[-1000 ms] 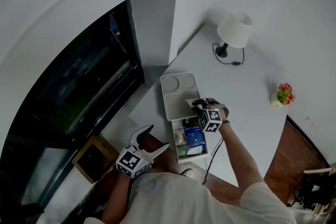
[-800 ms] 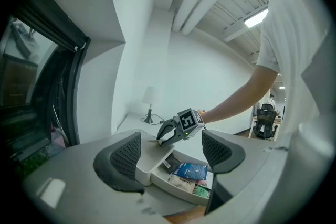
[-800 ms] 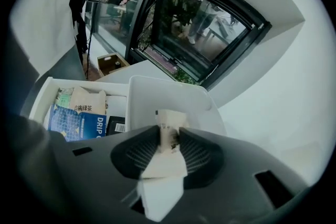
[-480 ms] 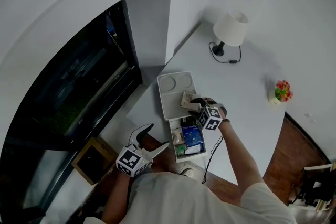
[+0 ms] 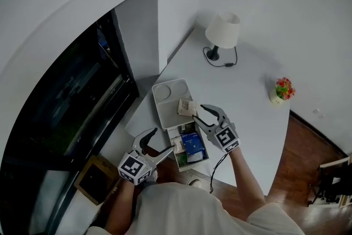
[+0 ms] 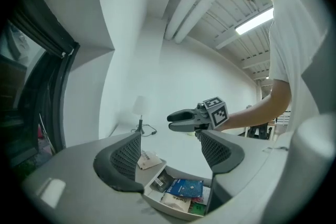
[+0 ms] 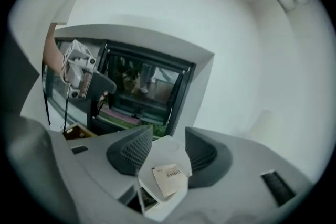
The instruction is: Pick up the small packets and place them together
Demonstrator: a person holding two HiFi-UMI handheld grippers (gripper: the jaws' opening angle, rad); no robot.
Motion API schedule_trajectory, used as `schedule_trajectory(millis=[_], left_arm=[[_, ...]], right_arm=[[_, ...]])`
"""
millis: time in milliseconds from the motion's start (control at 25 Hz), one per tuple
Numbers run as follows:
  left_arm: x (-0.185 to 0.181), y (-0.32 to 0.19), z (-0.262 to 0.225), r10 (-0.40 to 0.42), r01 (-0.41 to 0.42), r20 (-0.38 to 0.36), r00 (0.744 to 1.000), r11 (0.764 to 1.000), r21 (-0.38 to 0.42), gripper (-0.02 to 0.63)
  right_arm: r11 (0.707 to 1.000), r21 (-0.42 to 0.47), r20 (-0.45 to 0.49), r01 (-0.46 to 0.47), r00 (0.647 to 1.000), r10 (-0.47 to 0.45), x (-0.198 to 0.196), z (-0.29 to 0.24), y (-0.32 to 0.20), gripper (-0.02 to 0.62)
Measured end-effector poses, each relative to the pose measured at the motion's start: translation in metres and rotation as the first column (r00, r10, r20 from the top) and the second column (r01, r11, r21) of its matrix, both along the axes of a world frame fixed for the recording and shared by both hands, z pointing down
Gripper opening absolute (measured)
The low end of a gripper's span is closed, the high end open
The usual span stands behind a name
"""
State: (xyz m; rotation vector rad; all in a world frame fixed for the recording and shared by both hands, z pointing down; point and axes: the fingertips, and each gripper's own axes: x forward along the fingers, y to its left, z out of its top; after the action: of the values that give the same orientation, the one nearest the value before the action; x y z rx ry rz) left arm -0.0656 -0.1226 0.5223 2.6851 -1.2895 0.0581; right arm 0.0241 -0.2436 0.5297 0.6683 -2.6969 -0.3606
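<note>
beneath the parted right claw (image 5: pixel 198 113), a packet (image 5: pixel 186 107) lies on the tray (image 5: pixel 164 87).

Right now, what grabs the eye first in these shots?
The white divided tray on the table: its near compartment is stuffed with packets, a blue packet among them, while one beige packet lies alone in the far section. Above it hangs the right gripper, its jaws having just been opening, nothing between them. A dark window fills the left.

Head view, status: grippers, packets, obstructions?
Left gripper open, empty. Right gripper just opened, empty, over white divided tray. Pale paper packet in large compartment, mixed packets in small one. Path clear.
</note>
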Motion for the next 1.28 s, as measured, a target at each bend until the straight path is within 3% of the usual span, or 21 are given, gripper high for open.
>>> schedule_trajectory(millis=[160, 400, 640, 840, 1040, 1280], left_arm=[[0.012, -0.002, -0.009, 0.031, -0.03, -0.013, 0.999, 0.999, 0.021, 0.347], [0.035, 0.006, -0.021, 0.095, -0.094, -0.004, 0.995, 0.994, 0.046, 0.347], [0.049, 0.021, -0.029, 0.114, -0.114, -0.007, 0.993, 0.992, 0.053, 0.347], [0.059, 0.029, -0.029, 0.137, -0.137, -0.003, 0.991, 0.989, 0.061, 0.347], [0.062, 0.033, -0.028, 0.135, -0.135, -0.001, 0.991, 0.989, 0.061, 0.347], [0.063, 0.032, -0.034, 0.145, -0.145, 0.001, 0.989, 0.987, 0.074, 0.343]], right_arm=[[0.998, 0.003, 0.162, -0.063, 0.985, 0.061, 0.023, -0.045, 0.029, 0.212], [0.985, -0.129, 0.353, -0.111, 0.923, 0.15, 0.066, -0.067, 0.072, 0.21], [0.971, -0.083, 0.341, -0.225, 0.909, 0.24, 0.096, -0.072, 0.111, 0.21], [0.949, -0.119, 0.345, -0.292, 0.884, 0.316, 0.118, -0.06, 0.132, 0.207], [0.948, -0.174, 0.328, -0.268, 0.891, 0.312, 0.119, -0.044, 0.151, 0.206], [0.944, -0.171, 0.336, -0.282, 0.884, 0.325, 0.12, -0.044, 0.152, 0.202]])
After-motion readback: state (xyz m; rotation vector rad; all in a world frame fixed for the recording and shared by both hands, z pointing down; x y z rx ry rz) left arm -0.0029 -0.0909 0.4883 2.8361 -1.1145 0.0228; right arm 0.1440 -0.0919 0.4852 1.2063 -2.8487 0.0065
